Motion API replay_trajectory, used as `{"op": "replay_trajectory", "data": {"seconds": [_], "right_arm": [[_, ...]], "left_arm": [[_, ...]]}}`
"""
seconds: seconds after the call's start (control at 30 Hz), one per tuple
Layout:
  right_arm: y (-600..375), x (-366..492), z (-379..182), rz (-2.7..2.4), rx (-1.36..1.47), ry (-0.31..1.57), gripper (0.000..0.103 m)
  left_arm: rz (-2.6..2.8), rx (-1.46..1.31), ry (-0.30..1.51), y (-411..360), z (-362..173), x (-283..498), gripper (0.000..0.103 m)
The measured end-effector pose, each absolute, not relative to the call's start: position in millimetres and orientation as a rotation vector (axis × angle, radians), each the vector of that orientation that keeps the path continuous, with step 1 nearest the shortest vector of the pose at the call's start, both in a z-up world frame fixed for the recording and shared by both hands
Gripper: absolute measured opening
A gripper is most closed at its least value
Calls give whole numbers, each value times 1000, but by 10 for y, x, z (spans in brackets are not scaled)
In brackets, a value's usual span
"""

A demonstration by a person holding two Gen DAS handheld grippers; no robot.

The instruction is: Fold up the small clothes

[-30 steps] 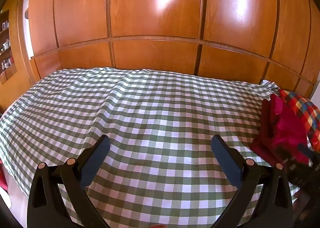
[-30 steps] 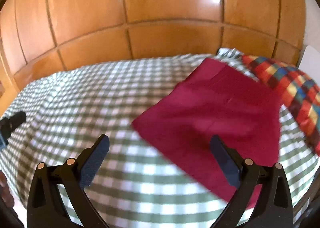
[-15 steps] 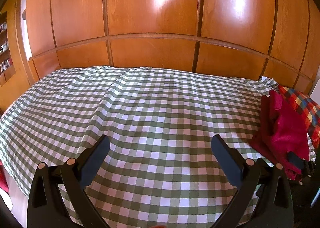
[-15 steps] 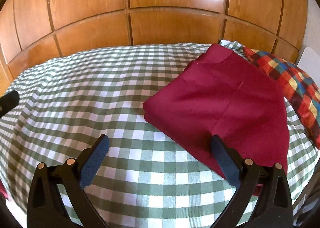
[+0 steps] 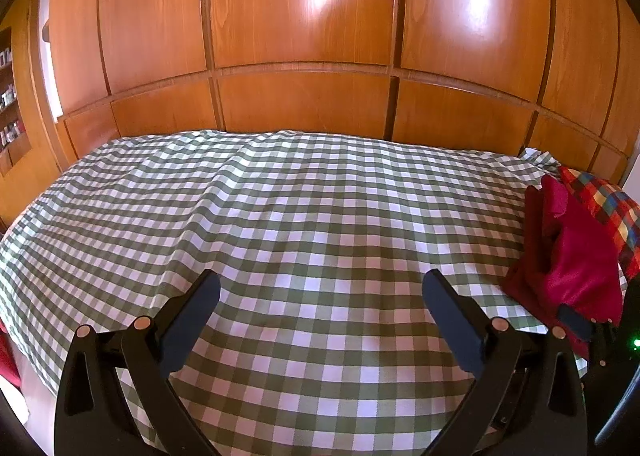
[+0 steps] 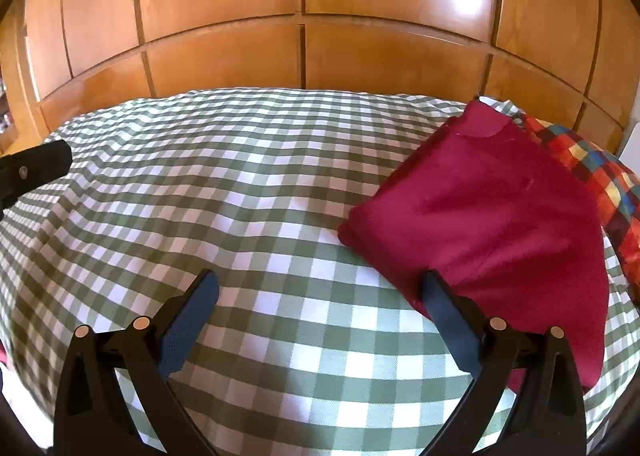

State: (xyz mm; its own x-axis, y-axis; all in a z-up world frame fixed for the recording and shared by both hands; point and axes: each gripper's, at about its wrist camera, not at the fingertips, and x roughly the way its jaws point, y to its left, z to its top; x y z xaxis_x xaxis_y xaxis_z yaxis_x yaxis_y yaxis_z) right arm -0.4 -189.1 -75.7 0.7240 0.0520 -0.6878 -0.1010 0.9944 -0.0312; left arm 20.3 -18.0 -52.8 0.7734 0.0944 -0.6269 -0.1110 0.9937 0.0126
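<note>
A folded dark red garment [image 6: 496,232] lies on the right side of the green-and-white checked bedcover [image 6: 240,184]. My right gripper [image 6: 318,296] is open just above the cover, its right finger beside the garment's near left edge, nothing held. In the left wrist view the same red garment [image 5: 568,256] sits at the far right as a low stack. My left gripper [image 5: 320,296] is open over bare checked bedcover [image 5: 280,208] and holds nothing. One finger of the left gripper [image 6: 36,170] shows at the left edge of the right wrist view.
A multicoloured plaid cloth [image 6: 592,168] lies behind the red garment at the bed's right edge, also plaid cloth [image 5: 604,200]. Wooden wardrobe panels [image 5: 304,112] close off the far side. A shelf [image 5: 10,128] stands far left.
The right wrist view has pulled back and shifted left, so the red garment sits farther right. It lies flat and settled now. The left gripper has hardly moved.
</note>
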Motion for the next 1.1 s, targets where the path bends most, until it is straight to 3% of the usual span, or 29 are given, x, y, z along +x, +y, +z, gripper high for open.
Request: {"op": "replay_trajectory", "data": {"seconds": [0.33,1.1], "right_arm": [[-1775,125,-1081,69,-191,776,100],[-1778,113,-1106,64,-201,756,100]], "left_arm": [[114,-16,679,-175,-532,231,101],[110,-28,696,-151,-568,279,101]]}}
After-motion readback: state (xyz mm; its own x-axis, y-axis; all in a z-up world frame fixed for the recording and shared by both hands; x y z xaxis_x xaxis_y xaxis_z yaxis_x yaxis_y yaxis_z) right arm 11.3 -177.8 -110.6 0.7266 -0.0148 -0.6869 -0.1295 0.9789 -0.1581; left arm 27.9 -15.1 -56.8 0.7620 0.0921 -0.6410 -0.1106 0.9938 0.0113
